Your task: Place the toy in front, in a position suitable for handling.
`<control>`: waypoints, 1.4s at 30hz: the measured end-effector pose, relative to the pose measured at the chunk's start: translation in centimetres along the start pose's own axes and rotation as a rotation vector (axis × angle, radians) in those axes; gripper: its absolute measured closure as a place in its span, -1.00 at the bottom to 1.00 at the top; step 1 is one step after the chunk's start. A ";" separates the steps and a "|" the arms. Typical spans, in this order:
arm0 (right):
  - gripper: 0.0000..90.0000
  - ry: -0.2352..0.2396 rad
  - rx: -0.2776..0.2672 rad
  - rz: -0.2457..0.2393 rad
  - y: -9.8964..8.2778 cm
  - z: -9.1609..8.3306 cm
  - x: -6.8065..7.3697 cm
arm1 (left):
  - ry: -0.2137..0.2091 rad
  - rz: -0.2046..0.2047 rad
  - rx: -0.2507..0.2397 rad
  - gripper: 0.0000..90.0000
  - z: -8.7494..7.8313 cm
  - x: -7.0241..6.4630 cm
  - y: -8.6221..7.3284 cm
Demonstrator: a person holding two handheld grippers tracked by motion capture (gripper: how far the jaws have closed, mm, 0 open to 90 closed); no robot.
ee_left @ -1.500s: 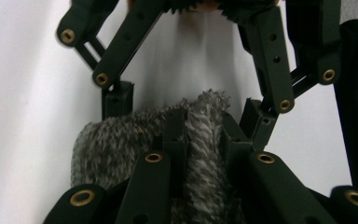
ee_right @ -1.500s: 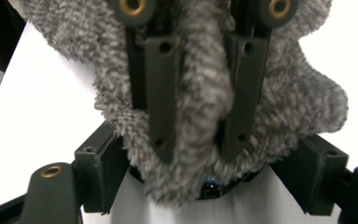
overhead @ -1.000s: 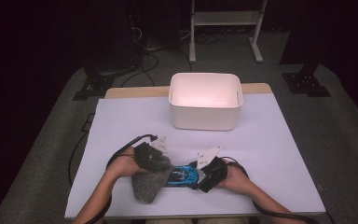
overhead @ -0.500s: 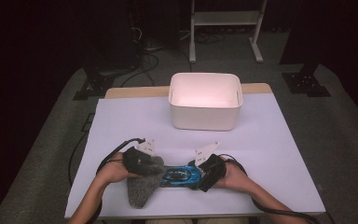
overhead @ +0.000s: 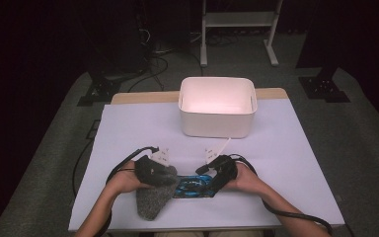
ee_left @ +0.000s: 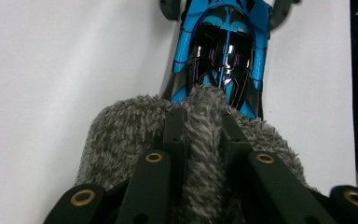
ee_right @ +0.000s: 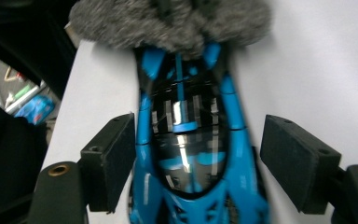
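I am sitting at a white worktop (overhead: 128, 128) with a tool in each hand, both low at the near edge. Between them lies a blue and black toy car (overhead: 193, 185), lengthwise from left to right, resting on the worktop.

My left tool (overhead: 164, 174) is clamped tight on a fold of grey fuzzy cloth (overhead: 152, 200), which drapes over the left end of the car. In the left gripper view the cloth (ee_left: 200, 154) is pinched between the two black jaws, and the glossy car (ee_left: 223, 51) sticks out just beyond it.

My right tool (overhead: 208, 177) sits at the car's right end. In the right gripper view its jaws stand apart on either side of the car (ee_right: 191, 154), with a gap at each side, so the pads are not pressing on it. Those jaws have just been closing in a little, with the car between them but not yet gripped.

Compared with a second ago, both hands sit slightly lower and nearer to me, and the cloth hangs farther over the near edge. I judge I am wiping the car and about to steady it.

A white tub (overhead: 217, 106) stands empty at the far middle, well apart from the car.
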State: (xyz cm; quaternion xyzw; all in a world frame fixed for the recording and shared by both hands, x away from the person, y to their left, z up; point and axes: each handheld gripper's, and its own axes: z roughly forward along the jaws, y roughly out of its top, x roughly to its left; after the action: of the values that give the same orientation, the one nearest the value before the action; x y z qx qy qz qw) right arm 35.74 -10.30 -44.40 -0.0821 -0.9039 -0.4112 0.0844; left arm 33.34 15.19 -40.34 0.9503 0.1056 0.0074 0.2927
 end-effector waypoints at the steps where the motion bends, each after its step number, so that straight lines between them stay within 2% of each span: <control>1: -0.42 -0.004 0.011 0.009 0.0 0.0 -0.1 | 0.000 -0.002 0.001 0.71 0.0 0.0 0.0; 3: -0.41 -0.002 0.033 0.023 -0.3 0.2 -0.3 | -0.001 0.000 0.004 0.71 0.0 0.0 0.1; 6: -0.40 0.023 0.029 0.083 -0.6 0.6 -0.6 | 0.001 0.003 0.008 0.71 0.0 0.0 0.1; 9: -0.39 0.045 0.016 0.114 -0.8 0.9 -0.7 | 0.000 0.008 0.018 0.71 -0.1 0.0 0.3; 14: -0.38 0.019 -0.002 0.117 -0.9 0.9 -0.3 | -0.026 0.011 -0.012 0.71 -0.4 -0.1 1.2; 18: -0.38 -0.032 -0.012 0.057 -0.9 0.7 0.6 | -0.028 0.004 -0.018 0.71 -0.3 0.3 2.2; 21: -0.38 -0.084 -0.021 0.001 -0.8 0.7 1.6 | -0.021 -0.017 -0.028 0.71 -0.1 0.8 2.7; 22: -0.38 -0.095 -0.025 -0.010 -0.8 0.6 1.8 | -0.014 -0.037 -0.033 0.71 -0.1 1.1 2.9; 24: -0.38 -0.118 -0.033 -0.030 -0.9 0.6 2.2 | -0.036 -0.067 -0.043 0.71 0.1 1.5 3.0; 27: -0.38 -0.150 -0.045 -0.060 -1.1 0.6 2.8 | -0.035 -0.082 -0.025 0.70 0.5 2.0 3.1; 30: -0.37 -0.187 -0.052 -0.107 -1.1 0.5 3.5 | -0.058 -0.107 -0.022 0.69 0.8 2.0 3.1; 33: -0.37 -0.212 -0.052 -0.135 -1.2 0.5 3.9 | -0.075 -0.120 -0.033 0.70 0.7 1.9 3.0; 36: -0.37 -0.239 -0.048 -0.157 -1.1 0.5 4.5 | -0.098 -0.108 -0.036 0.71 0.6 1.3 2.8; 42: -0.36 -0.273 -0.052 -0.210 -1.3 0.5 5.1 | -0.065 -0.088 -0.056 0.71 0.3 0.4 2.6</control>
State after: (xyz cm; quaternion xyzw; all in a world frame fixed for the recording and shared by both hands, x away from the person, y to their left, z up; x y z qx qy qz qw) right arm 30.46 -10.37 -44.49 -0.0444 -0.8996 -0.4260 -0.0848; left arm 34.26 13.05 -39.14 0.9359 0.1376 -0.0335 0.3224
